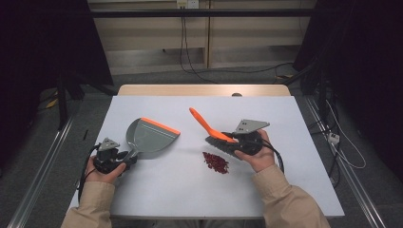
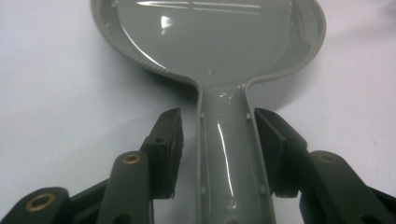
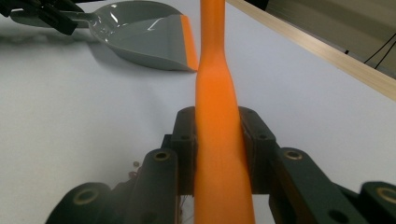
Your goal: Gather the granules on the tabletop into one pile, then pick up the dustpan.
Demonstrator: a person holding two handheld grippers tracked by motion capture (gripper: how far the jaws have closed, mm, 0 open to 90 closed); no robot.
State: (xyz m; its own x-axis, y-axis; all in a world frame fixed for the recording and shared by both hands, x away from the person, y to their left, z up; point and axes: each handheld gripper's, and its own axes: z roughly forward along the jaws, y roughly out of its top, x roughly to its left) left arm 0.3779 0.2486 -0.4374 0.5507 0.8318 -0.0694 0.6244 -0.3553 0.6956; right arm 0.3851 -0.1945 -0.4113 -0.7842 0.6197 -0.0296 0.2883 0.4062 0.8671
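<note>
A grey dustpan point(image 1: 151, 137) with an orange lip lies on the white table point(image 1: 285, 190), left of centre. My left gripper point(image 1: 129, 156) straddles its handle point(image 2: 224, 154); the right pad touches it, while a gap remains at the left pad point(image 2: 170, 149). My right gripper point(image 1: 236, 142) is shut on the orange handle point(image 3: 212, 56) of a small brush point(image 1: 209, 127), whose dark bristles rest on the table. A little pile of red bits point(image 1: 216, 163) lies just in front of the brush. In the right gripper view the dustpan point(image 3: 140, 35) shows at upper left.
The table's wooden far edge point(image 1: 204, 90) runs along the back. Floor rails and cables lie on both sides of the table. A broad bare stretch of table lies between the dustpan and the red pile.
</note>
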